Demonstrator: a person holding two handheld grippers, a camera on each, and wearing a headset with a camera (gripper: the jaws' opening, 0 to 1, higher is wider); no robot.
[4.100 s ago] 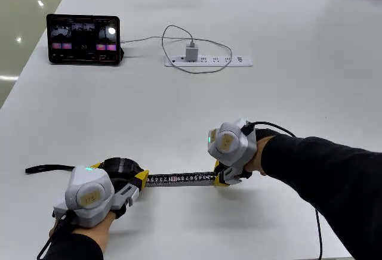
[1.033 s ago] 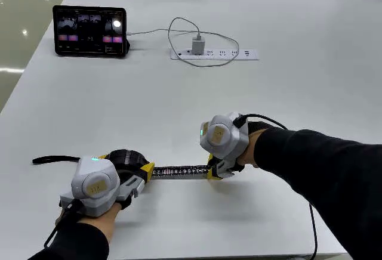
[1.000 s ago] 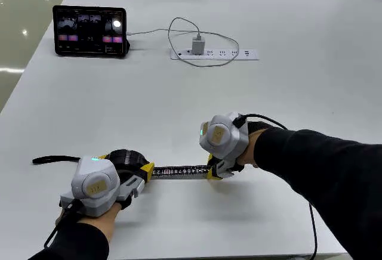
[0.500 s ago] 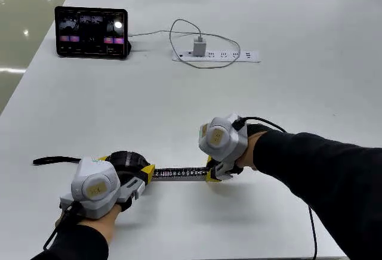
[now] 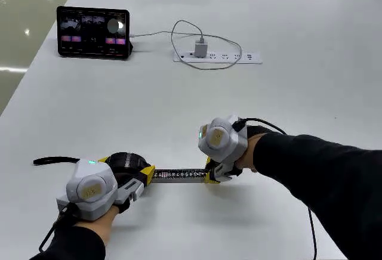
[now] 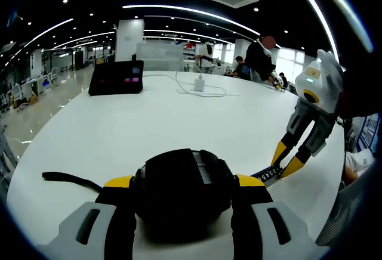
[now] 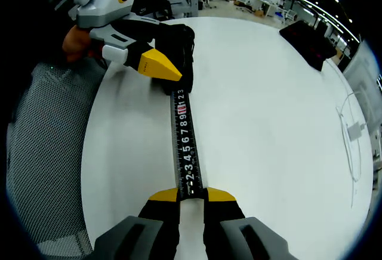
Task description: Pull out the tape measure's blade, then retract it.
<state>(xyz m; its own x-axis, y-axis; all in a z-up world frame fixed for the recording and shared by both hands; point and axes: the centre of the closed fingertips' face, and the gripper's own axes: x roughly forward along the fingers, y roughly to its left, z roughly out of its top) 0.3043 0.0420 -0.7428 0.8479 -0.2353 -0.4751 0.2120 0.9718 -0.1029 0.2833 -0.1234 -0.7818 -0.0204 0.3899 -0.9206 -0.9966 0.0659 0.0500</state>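
The black tape measure case (image 5: 124,162) lies on the white table (image 5: 179,111) at the near left. My left gripper (image 5: 138,182) is shut on the case (image 6: 182,185), with its yellow-tipped jaws on either side. A short length of the blade (image 5: 179,175) runs right from the case, numbers facing up. My right gripper (image 5: 212,178) is shut on the blade's end. In the right gripper view the blade (image 7: 185,144) leads from my right gripper (image 7: 191,195) up to the case (image 7: 181,45) and the left gripper (image 7: 152,62).
The case's black strap (image 5: 52,161) trails left on the table. At the far side stand a tablet (image 5: 93,31) and a white power strip (image 5: 218,57) with a charger and looped cable. The table's left edge runs beside a glossy floor.
The drawn-out blade has become shorter over the last seconds. My right gripper has moved left toward the case with the blade's end. The left gripper has stayed on the case.
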